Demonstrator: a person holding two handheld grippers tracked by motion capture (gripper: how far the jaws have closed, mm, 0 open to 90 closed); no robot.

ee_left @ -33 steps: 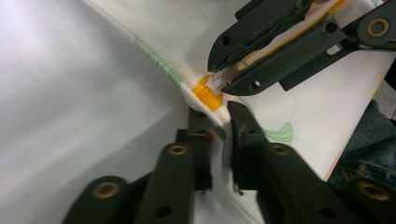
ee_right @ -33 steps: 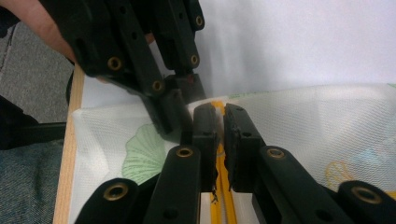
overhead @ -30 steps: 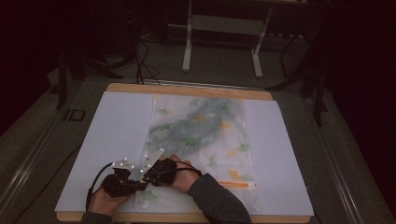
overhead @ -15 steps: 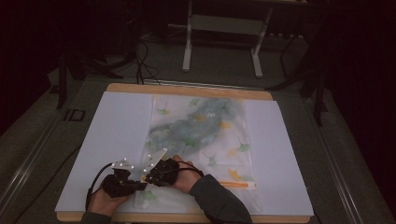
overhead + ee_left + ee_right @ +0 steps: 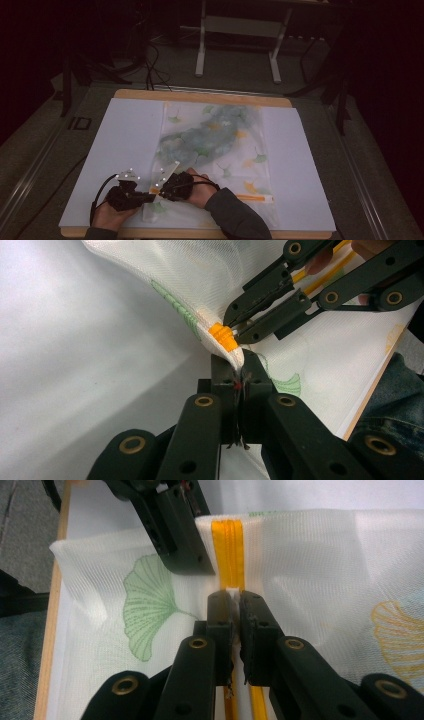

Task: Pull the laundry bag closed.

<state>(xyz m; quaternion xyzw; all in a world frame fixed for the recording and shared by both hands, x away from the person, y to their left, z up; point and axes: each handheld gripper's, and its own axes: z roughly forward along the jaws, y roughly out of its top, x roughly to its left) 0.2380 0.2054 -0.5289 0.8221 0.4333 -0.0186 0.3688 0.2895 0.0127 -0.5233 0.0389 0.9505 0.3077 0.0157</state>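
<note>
Clearly both grippers' fingers clench the mesh bag at its zipper; the pull is hidden.

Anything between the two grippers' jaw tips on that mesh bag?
Just a short stretch of the orange zipper on the white leaf-printed mesh bag, in the left gripper view. Left gripper clamps the bag's corner; right gripper pinches something small and white on the zipper line.

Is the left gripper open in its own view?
No, the left gripper is shut on the mesh bag beside the orange zipper.
</note>
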